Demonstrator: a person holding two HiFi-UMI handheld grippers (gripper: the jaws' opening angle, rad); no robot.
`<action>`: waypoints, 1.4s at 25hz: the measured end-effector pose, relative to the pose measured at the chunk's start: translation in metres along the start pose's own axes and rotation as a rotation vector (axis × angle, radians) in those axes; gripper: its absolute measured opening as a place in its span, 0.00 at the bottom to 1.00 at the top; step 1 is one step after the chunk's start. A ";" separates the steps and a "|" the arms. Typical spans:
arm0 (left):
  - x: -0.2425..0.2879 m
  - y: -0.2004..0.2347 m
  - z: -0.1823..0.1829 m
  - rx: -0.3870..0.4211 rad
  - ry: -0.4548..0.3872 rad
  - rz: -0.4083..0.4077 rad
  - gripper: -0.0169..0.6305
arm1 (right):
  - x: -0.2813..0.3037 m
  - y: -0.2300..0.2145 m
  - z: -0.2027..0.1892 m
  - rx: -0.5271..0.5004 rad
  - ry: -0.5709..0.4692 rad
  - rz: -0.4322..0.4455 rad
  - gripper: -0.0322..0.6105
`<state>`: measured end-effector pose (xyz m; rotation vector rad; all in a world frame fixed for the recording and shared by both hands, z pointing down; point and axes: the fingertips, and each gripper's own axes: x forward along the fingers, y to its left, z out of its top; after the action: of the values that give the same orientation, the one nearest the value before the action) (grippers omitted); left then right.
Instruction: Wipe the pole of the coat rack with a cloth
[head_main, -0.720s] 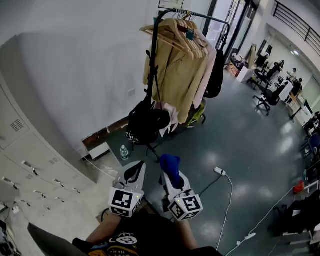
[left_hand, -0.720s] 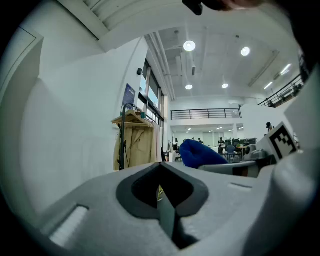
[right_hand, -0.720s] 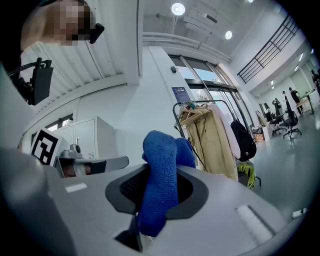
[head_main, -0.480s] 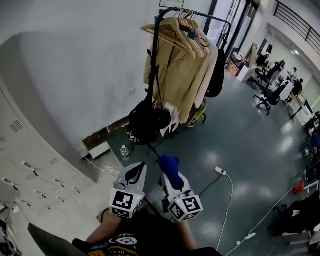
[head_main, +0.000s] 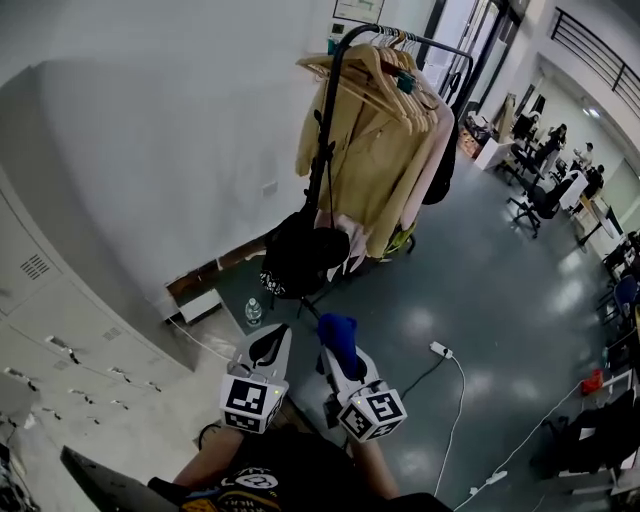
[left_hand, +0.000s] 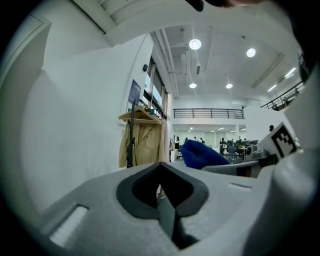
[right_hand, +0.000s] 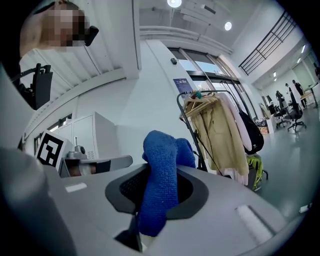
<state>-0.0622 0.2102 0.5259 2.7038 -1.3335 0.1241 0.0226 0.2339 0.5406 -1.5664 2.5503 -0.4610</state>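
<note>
Left of the coat rack (head_main: 400, 40), grey lockers (head_main: 50, 330) stood with doors closed, their contents hidden. A water bottle (head_main: 253, 311) sat on the floor by the rack's foot, and a black bag (head_main: 300, 255) hung against the pole (head_main: 322, 170); what it held could not be seen. Well short of the rack, the left gripper (left_hand: 165, 197) had its jaws pressed together on nothing. Beside it, the right gripper (right_hand: 142, 220) pinched the blue cloth (right_hand: 160, 175), which was apart from the pole. A beige coat (head_main: 370, 170) hung on the rack. Since half a second earlier, the rack had shifted slightly up and right in the head view; both grippers kept their places.
</note>
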 end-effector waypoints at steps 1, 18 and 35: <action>-0.001 0.010 0.003 -0.004 0.000 0.001 0.03 | 0.008 0.003 0.000 -0.003 0.006 -0.001 0.18; 0.062 0.119 0.015 -0.051 0.017 -0.031 0.03 | 0.144 -0.022 0.009 -0.014 0.067 -0.049 0.18; 0.307 0.197 0.208 0.025 -0.141 0.054 0.03 | 0.358 -0.158 0.261 -0.177 -0.096 0.108 0.18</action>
<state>-0.0282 -0.1801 0.3747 2.7429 -1.4529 -0.0463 0.0582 -0.2009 0.3650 -1.4540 2.6464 -0.1490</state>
